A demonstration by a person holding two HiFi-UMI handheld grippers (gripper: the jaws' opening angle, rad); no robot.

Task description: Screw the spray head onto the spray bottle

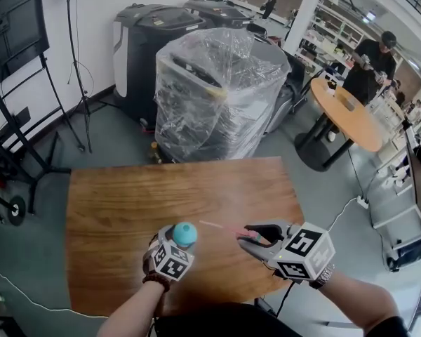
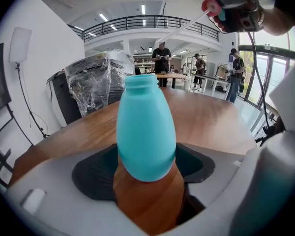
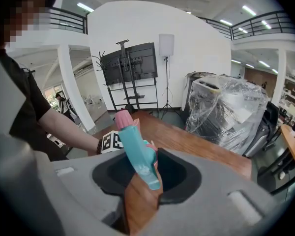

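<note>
A teal spray bottle with an open neck stands upright between the jaws of my left gripper, over the front of the wooden table. In the left gripper view the dark pads press on both sides of the bottle. My right gripper is shut on the teal spray head. Its thin tube points left towards the bottle and ends a little short of it. In the right gripper view the spray head with its pink nozzle sits tilted between the jaws.
A plastic-wrapped machine and black bins stand beyond the table's far edge. A TV stand and a light stand are at the left. A round table with a person beside it is at the right.
</note>
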